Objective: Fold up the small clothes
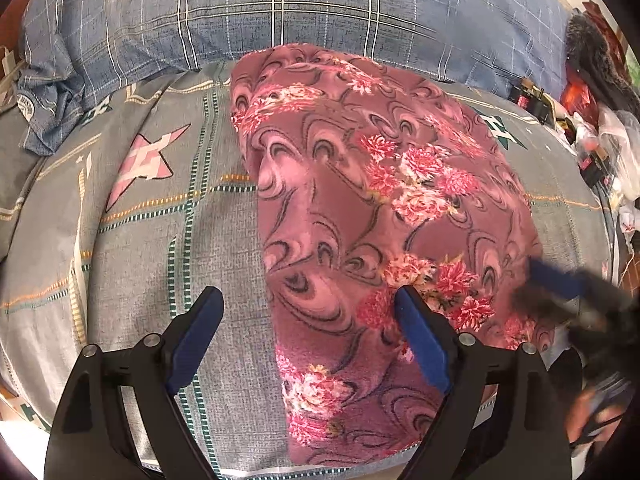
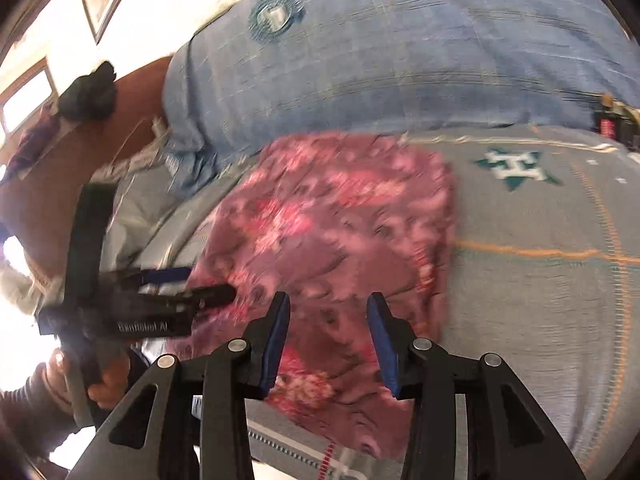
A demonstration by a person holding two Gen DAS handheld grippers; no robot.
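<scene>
A pink-and-maroon floral fleece garment (image 1: 360, 208) lies folded flat on the bed, also blurred in the right wrist view (image 2: 332, 220). My left gripper (image 1: 308, 294) hovers over its near left edge, open wide. One finger is above the bedsheet and the other above the cloth, with nothing pinched. My right gripper (image 2: 329, 298) stands partly open over the garment's near end, its pads clear of the fabric. Each gripper shows in the other's view: the right one (image 1: 552, 292) blurred at the cloth's right edge, the left one (image 2: 210, 282) at its left edge.
The grey bedsheet (image 1: 168, 240) has star prints and plaid lines. A blue plaid pillow (image 1: 300, 4) lies behind the garment. Clutter and bags (image 1: 600, 120) crowd the bed's right side. A brown wooden headboard (image 2: 132, 92) stands at left. A hand (image 2: 108, 384) holds the left gripper.
</scene>
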